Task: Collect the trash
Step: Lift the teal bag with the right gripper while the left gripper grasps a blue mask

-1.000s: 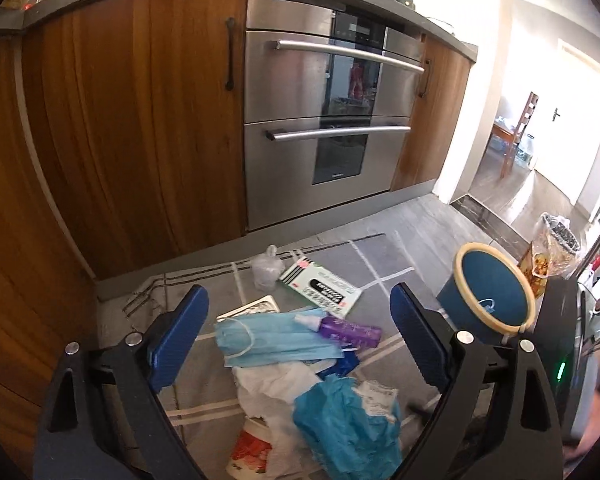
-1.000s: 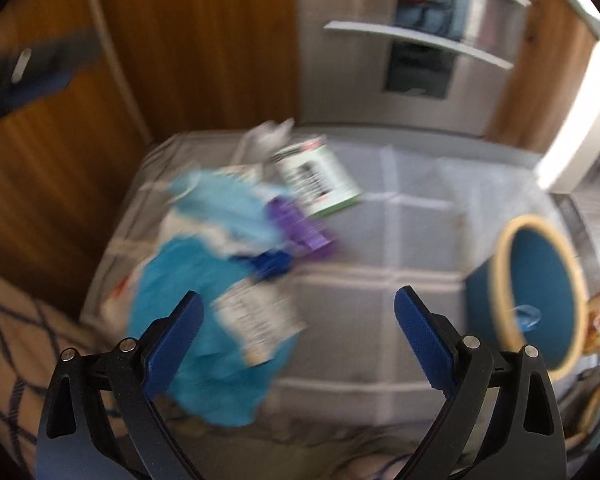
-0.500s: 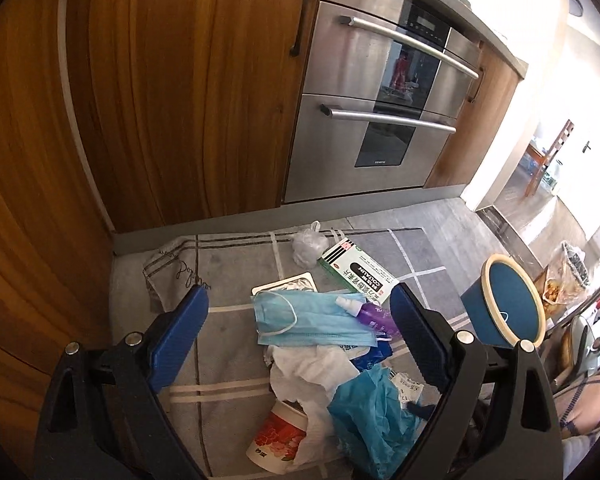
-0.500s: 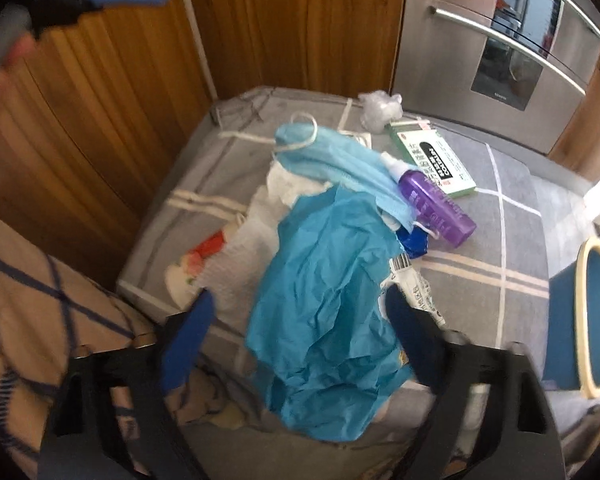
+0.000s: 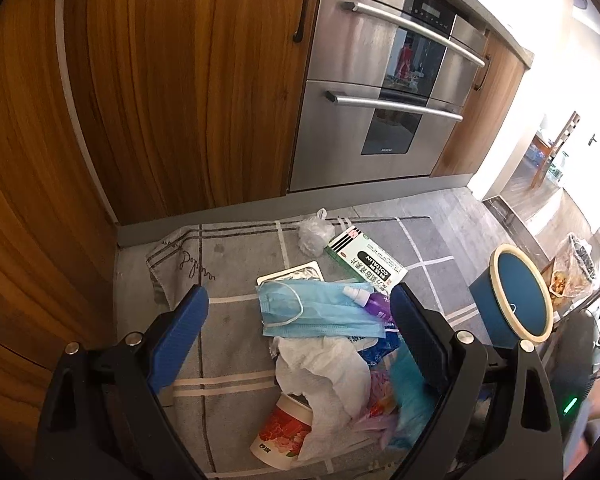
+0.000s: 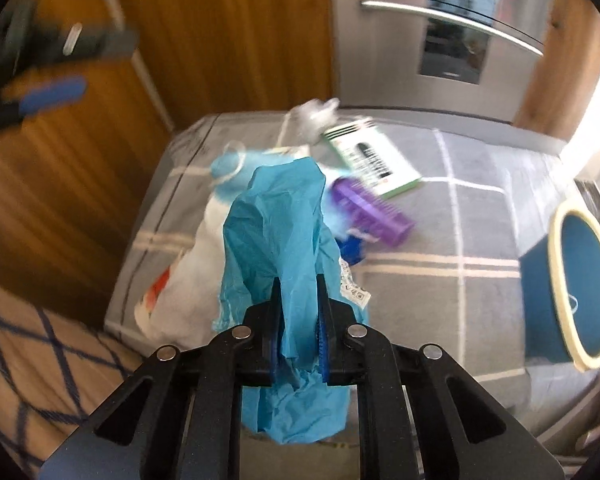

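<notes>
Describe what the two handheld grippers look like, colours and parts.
Both the left gripper and the right gripper have black, angular frames with triangular cut-outs and silver round bolt heads at the pivots. Their fingers carry ribbed blue pads.

- The cabinet fronts (image 5: 188,92) were wood with a strong grain and a soft sheen.
- The oven (image 5: 384,92) was brushed metal, its handles polished and its window dark glossy glass.
- The floor mat (image 5: 236,264) was matt woven cloth, grey with pale stripes.
- The face mask (image 5: 320,314) was soft pleated fabric, matt.
- The blue sheet (image 6: 276,232) between the closing pads of the right gripper (image 6: 299,332) looked thin and crinkled, slightly shiny.
- The white tissue (image 5: 328,376) was crumpled matt paper.
- The carton (image 5: 366,264) was smooth printed cardboard.
- The purple bottle (image 5: 374,302) was glossy plastic.
- The cup (image 5: 282,432) was printed paper.
- The bin (image 5: 520,296) was smooth plastic.
- The left gripper (image 5: 298,336) had matt black arms and ribbed blue pads.
</notes>
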